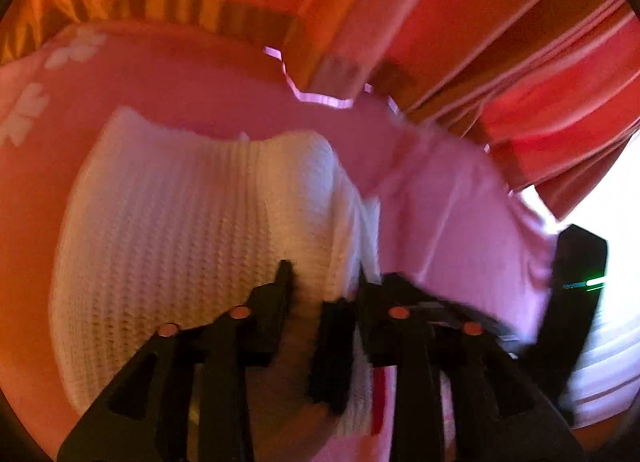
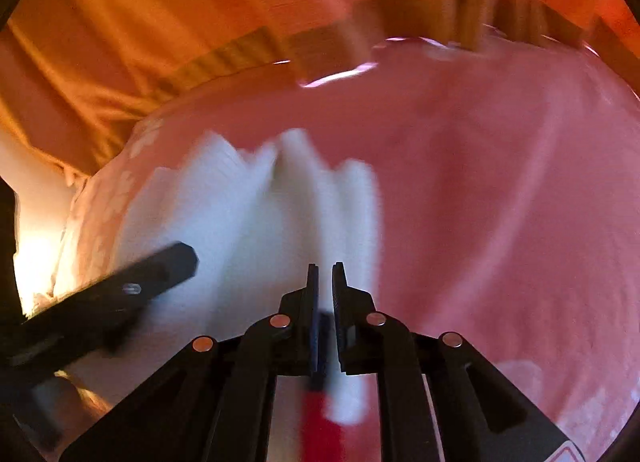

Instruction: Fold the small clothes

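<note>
A white knitted garment (image 1: pixel 192 230) lies on a pink bedsheet (image 1: pixel 200 94) and also shows, blurred, in the right wrist view (image 2: pixel 240 214). My left gripper (image 1: pixel 324 282) hangs over the garment's right edge with its fingers apart and cloth bunched between them. My right gripper (image 2: pixel 326 274) has its fingers almost together on the garment's right edge, with a red and blue trim (image 2: pixel 320 414) showing below them. The left gripper's body (image 2: pixel 112 298) crosses the right wrist view at the left. The right gripper (image 1: pixel 576 294) appears at the right of the left wrist view.
Orange and red curtains (image 1: pixel 480 22) hang behind the bed. The sheet has white flower prints (image 1: pixel 24 110) at the left. Bright window light (image 1: pixel 616 190) shows at the right. Pink sheet (image 2: pixel 500 222) spreads to the right of the garment.
</note>
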`<state>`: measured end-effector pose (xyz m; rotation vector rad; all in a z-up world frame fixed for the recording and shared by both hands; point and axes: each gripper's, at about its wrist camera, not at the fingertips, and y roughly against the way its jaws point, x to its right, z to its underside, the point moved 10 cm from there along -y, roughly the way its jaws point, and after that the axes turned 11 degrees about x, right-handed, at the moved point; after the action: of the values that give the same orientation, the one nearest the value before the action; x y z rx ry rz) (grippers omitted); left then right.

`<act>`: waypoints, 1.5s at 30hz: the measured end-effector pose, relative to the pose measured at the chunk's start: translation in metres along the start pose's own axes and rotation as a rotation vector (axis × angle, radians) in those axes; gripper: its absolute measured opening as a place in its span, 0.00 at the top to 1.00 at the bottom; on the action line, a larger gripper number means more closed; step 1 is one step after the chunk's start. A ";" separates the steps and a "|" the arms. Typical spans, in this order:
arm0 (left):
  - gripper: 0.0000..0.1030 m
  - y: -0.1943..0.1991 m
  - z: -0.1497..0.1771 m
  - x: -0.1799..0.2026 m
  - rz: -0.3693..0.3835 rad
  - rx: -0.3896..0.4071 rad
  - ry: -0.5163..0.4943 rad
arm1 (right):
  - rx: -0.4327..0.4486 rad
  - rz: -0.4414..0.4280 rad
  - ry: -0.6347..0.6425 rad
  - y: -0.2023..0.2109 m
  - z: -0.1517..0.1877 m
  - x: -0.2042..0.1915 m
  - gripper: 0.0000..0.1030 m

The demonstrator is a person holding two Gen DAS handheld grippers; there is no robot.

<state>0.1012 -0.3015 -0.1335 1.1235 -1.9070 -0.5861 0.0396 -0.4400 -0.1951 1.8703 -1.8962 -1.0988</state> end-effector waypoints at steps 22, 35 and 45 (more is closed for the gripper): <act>0.11 0.129 -0.028 -0.101 -0.155 0.340 -0.165 | -0.076 -0.246 -0.029 -0.018 0.025 -0.107 0.77; 0.11 0.115 0.043 -0.085 -0.049 0.171 -0.304 | 0.026 -0.105 0.029 0.016 0.018 -0.042 0.65; 0.11 0.092 0.096 -0.076 -0.095 0.122 -0.506 | -0.068 -0.107 0.110 -0.010 0.045 -0.072 0.66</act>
<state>-0.0036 -0.1913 -0.1513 1.2302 -2.3523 -0.8812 0.0276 -0.3565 -0.2092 1.9712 -1.6964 -1.0537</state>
